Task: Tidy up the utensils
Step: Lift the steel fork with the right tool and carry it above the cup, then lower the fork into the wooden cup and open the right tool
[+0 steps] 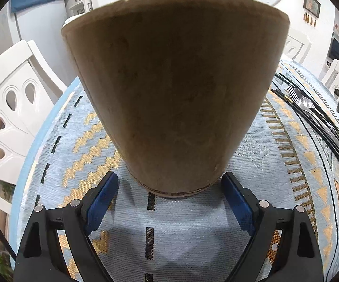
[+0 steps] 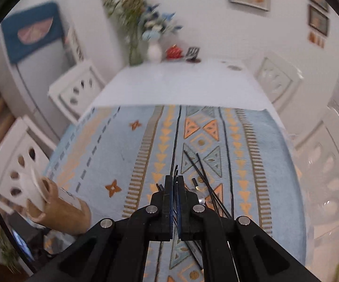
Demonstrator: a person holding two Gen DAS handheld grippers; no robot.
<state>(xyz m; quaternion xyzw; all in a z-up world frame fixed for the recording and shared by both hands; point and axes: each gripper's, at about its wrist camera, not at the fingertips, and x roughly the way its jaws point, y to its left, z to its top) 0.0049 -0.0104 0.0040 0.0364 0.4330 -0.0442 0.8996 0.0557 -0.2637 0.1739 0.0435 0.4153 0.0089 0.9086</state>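
Observation:
A tall brown wooden utensil holder [image 1: 174,89] stands on the patterned tablecloth and fills the left wrist view. My left gripper [image 1: 169,195] is open, its blue pads on either side of the holder's base. The holder also shows at the lower left of the right wrist view [image 2: 61,209]. My right gripper [image 2: 174,188] is shut on a thin dark utensil that pokes up between the pads and is lifted above the cloth. Black chopsticks [image 2: 202,178] lie under it. More chopsticks [image 1: 320,127], a fork and a spoon [image 1: 305,102] lie to the holder's right.
A blue, orange and grey patterned cloth [image 2: 113,145] covers the near half of the table. White chairs [image 1: 9,108] stand around it. Flower vases [image 2: 154,50] and small items stand at the far end of the table, by the wall.

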